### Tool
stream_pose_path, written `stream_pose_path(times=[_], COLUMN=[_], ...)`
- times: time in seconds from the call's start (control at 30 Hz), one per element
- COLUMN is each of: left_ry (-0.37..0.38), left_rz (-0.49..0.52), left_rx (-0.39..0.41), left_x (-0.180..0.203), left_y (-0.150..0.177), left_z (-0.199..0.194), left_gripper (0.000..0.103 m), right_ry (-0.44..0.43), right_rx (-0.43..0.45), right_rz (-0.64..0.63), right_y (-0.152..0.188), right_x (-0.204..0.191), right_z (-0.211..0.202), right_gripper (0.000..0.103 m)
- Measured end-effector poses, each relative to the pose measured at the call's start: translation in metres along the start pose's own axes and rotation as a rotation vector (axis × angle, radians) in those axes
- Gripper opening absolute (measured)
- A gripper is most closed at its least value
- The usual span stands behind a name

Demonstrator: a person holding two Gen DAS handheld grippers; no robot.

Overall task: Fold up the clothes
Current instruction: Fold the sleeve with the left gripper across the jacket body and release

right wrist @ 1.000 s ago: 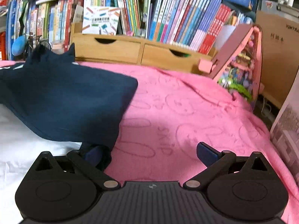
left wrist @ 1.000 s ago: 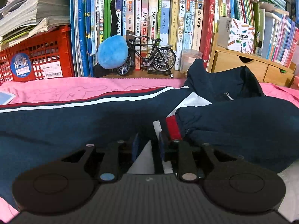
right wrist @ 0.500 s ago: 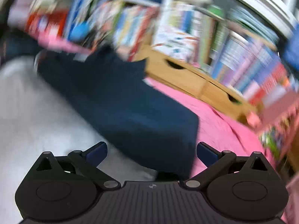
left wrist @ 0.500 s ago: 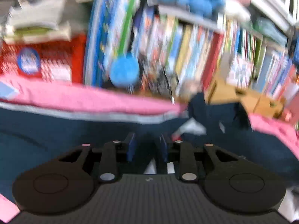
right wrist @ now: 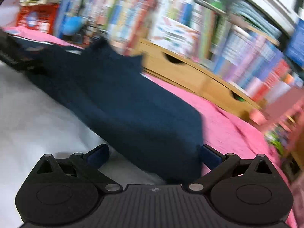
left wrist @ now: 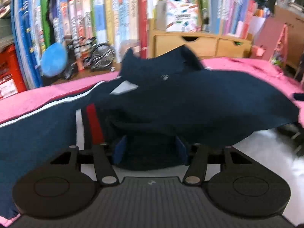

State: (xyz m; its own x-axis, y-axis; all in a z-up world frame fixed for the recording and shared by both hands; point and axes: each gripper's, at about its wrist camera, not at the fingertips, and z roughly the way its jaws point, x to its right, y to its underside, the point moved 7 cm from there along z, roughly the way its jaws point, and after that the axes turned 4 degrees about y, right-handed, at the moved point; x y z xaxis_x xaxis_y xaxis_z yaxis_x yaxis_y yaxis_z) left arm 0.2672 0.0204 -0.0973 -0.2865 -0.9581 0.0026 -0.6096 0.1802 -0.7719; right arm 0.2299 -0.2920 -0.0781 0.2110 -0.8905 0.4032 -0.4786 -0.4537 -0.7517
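From the left wrist camera, the left gripper (left wrist: 150,150) has its two blue pads wide apart. Dark blue cloth lies in the gap between them, but the pads do not squeeze it. The cloth belongs to a navy jacket (left wrist: 190,102) that is spread across the pink blanket (left wrist: 34,96). The jacket has a white stripe (left wrist: 57,102) along one part and a red and white cuff (left wrist: 91,121) just left of the gripper. One flap of the jacket is folded over and hangs above the gripper's pads. Its white inside (left wrist: 266,152) shows to the right of the gripper. Behind the blanket stands a row of books (left wrist: 106,20). In front of the books are a blue plush ball (left wrist: 54,58) and a small toy bicycle (left wrist: 95,55). To the right is a wooden drawer box (left wrist: 199,43). At the far left is a red crate (left wrist: 9,70).

From the right wrist camera, everything looks blurry. The right gripper (right wrist: 153,157) is also wide open. A corner of the navy jacket (right wrist: 133,110) lies between its pads and comes down to the gripper's body, but nothing pinches it. The white inside (right wrist: 38,117) of the jacket fills the left side. The pink blanket (right wrist: 237,133) fills the right side. The wooden drawer box (right wrist: 190,74) and the books (right wrist: 190,24) are behind.
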Motion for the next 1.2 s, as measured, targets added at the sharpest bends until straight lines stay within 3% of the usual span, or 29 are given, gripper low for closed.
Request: stream_pose_path(times=[0.07,0.13,0.2,0.3,0.4,0.47,0.63,0.7,0.77,0.83,0.9,1.0,1.1,1.2], left_ry=[-0.085,-0.067,-0.039,-0.047,-0.023,0.024,0.094,0.172,0.246,0.242,0.182,0.208,0.257,0.241], left_rz=[0.061,0.024,-0.003,0.023,0.018,0.005,0.016,-0.007,-0.031,-0.008,0.036,-0.007,-0.073,-0.067], left_rx=[0.023,0.029,0.031,0.033,0.031,0.026,0.025,0.037,0.047,0.038,0.035,0.077,0.064,0.016], left_x=[-0.008,-0.020,-0.025,-0.020,-0.020,-0.021,-0.015,-0.015,-0.016,-0.013,-0.009,-0.013,-0.020,-0.021], left_y=[0.003,0.006,0.007,0.008,0.006,0.008,0.008,0.008,0.010,0.013,0.014,0.007,0.006,0.012], left_z=[-0.002,-0.004,-0.003,-0.005,-0.003,-0.003,-0.003,-0.005,-0.010,-0.015,-0.024,-0.034,-0.032,-0.020], left_gripper=[0.056,0.056,0.055,0.057,0.064,0.080,0.096,0.098,0.099,0.100,0.101,0.103,0.103,0.103], right_ry=[0.014,-0.008,-0.047,-0.025,-0.092,-0.113,0.101,0.098,0.030,-0.051,-0.139,-0.218,-0.197,-0.209], right_rx=[-0.030,-0.090,-0.108,-0.085,-0.004,0.033,-0.053,-0.103,-0.172,-0.213,-0.158,-0.022,0.043,0.038], right_rz=[0.124,0.291,0.356,0.237,0.176,0.141,0.041,0.152,0.332,0.455,0.451,0.396,0.319,0.215], right_y=[0.021,0.039,0.043,0.036,0.015,-0.001,-0.003,0.016,0.035,0.041,0.029,-0.013,-0.063,-0.101], right_x=[0.038,0.071,0.076,0.061,0.044,0.026,0.014,0.041,0.066,0.078,0.075,0.055,0.016,-0.046], right_z=[0.009,0.019,0.018,0.002,-0.019,-0.025,0.012,0.026,0.030,0.022,0.003,-0.016,0.002,0.041], right_gripper=[0.103,0.103,0.103,0.103,0.103,0.103,0.103,0.103,0.103,0.103,0.103,0.103,0.103,0.103])
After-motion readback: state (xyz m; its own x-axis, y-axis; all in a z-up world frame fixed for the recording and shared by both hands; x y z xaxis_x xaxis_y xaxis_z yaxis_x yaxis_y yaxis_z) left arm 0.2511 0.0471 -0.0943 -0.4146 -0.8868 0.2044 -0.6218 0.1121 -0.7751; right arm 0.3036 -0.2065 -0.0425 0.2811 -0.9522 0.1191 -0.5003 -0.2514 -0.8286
